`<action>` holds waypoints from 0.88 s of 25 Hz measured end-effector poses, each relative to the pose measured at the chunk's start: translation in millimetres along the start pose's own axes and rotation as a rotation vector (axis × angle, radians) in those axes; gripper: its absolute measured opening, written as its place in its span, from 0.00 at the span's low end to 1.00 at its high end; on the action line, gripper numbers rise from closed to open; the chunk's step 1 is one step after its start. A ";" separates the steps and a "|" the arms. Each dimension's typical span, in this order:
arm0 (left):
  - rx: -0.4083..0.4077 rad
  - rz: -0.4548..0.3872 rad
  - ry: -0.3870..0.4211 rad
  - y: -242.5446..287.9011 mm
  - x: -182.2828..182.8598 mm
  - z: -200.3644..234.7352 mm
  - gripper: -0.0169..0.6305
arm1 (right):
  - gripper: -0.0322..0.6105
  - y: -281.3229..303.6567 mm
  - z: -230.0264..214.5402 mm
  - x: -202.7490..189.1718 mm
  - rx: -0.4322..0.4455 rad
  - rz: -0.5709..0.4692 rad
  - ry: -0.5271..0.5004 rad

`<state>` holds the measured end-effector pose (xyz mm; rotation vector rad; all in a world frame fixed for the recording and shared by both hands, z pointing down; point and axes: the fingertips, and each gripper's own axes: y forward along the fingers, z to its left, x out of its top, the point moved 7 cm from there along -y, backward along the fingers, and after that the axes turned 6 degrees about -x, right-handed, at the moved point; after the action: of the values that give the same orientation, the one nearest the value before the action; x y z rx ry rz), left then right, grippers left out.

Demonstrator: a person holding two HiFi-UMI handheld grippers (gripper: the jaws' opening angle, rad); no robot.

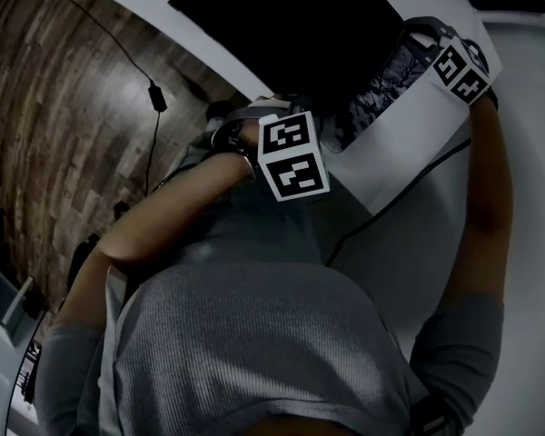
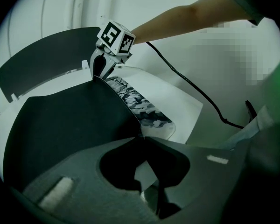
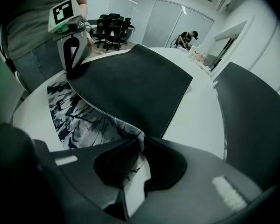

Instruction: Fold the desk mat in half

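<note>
Black-backed desk mat (image 2: pixel 70 120), one, left gripper (image 2: pixel 142 138) and right gripper (image 3: pixel 143 136), two, jaws clamped on its corners

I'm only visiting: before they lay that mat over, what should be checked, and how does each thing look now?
1. Left gripper clamped on a desk mat corner: ok.
2. Right gripper clamped on the other lifted corner: ok.
3. Lifted edge fairly straight between them: ok.
4. Black cable lies off the mat: ok.
5. Landing edges lined up: cannot tell, hidden under the fold.
</note>
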<state>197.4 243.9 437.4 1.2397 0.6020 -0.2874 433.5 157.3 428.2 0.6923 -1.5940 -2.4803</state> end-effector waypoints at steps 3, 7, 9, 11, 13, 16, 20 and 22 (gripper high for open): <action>-0.020 0.014 0.023 18.8 1.0 -10.7 0.08 | 0.10 5.1 15.0 -15.6 0.008 0.009 0.004; -0.054 0.025 0.065 26.8 12.0 -18.1 0.08 | 0.10 -3.4 19.1 -24.6 0.010 0.011 0.023; -0.071 0.027 0.078 27.1 17.8 -21.7 0.08 | 0.10 -9.6 20.1 -27.5 0.006 0.010 0.034; -0.088 0.025 0.086 23.7 22.6 -26.1 0.08 | 0.10 -17.6 20.9 -27.4 0.006 0.015 0.036; -0.098 0.021 0.097 15.2 27.7 -31.1 0.08 | 0.10 -28.4 20.6 -25.9 0.004 0.030 0.041; -0.107 0.021 0.115 4.0 37.6 -36.7 0.08 | 0.10 -44.4 17.1 -20.5 -0.004 0.036 0.038; -0.122 0.027 0.132 12.9 50.0 -40.6 0.08 | 0.11 -50.0 18.6 -38.7 -0.009 0.050 0.049; -0.129 0.026 0.130 17.3 49.9 -40.3 0.09 | 0.11 -47.5 20.4 -42.7 -0.010 0.054 0.047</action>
<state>235.9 293.1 414.6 1.1463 0.7052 -0.1446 469.7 209.5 406.5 0.6917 -1.5623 -2.4139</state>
